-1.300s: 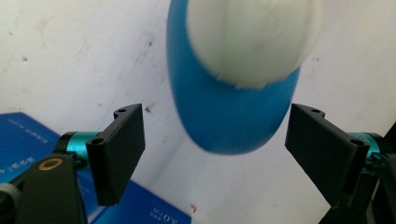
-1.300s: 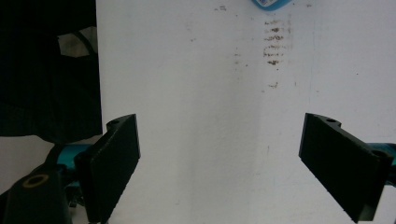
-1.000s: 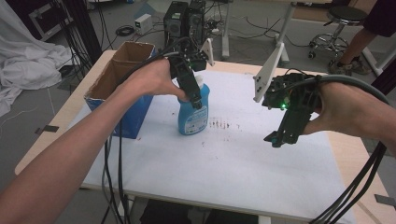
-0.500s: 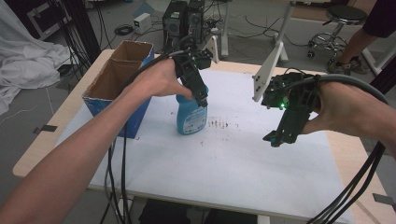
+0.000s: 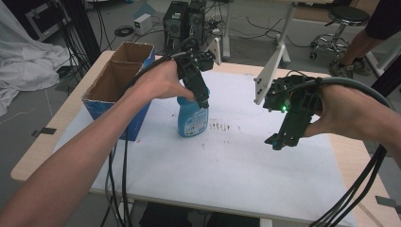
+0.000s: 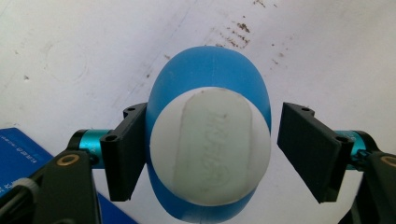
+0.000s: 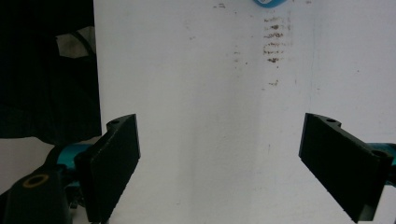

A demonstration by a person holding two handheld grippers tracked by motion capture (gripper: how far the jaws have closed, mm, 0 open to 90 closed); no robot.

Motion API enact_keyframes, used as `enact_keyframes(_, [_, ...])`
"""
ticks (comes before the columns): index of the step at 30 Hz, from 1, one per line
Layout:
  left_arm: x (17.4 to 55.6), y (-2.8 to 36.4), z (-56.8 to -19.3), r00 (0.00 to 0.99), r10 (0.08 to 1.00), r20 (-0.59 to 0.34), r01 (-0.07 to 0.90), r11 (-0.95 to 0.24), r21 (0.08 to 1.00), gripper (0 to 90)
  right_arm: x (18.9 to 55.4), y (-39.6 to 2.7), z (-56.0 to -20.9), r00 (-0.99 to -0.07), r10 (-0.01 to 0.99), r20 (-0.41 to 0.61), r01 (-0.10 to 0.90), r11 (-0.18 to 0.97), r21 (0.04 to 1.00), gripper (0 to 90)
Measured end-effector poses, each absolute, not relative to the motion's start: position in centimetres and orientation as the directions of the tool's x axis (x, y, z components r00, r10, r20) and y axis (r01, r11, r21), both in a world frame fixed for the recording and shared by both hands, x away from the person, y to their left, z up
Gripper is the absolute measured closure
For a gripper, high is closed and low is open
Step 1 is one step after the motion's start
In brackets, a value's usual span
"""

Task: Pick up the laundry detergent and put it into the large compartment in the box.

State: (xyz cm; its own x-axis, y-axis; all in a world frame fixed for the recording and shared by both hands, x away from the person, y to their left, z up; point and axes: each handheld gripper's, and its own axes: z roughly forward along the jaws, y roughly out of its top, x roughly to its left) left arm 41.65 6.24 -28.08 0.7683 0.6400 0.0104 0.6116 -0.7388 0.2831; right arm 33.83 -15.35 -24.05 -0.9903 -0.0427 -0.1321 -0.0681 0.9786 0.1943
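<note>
With my left gripper (image 6: 205,154) jaws apart around the blue bottle's (image 5: 192,118) white cap (image 6: 210,145), I centre before closing; right gripper (image 7: 238,163) jaws apart, idle.

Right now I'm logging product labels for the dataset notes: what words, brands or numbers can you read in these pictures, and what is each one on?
None can be read.
Blue bottle: its front label carries print, too small and blurred to make out.
White cap of that bottle: raised lettering moulded into the top, too faint to read.
Blue cardboard box: a few pale printed marks on its corner in the left gripper view, illegible.
</note>
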Motion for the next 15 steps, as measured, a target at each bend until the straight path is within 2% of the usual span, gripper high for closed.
enact_keyframes(15, [41.66, 6.17, -28.0, 0.769, 0.638, 0.034, 0.607, -0.746, 0.275, 31.5, 33.79, -15.36, -24.01, -0.99, -0.04, -0.135, -0.066, 0.978, 0.197, 11.6])
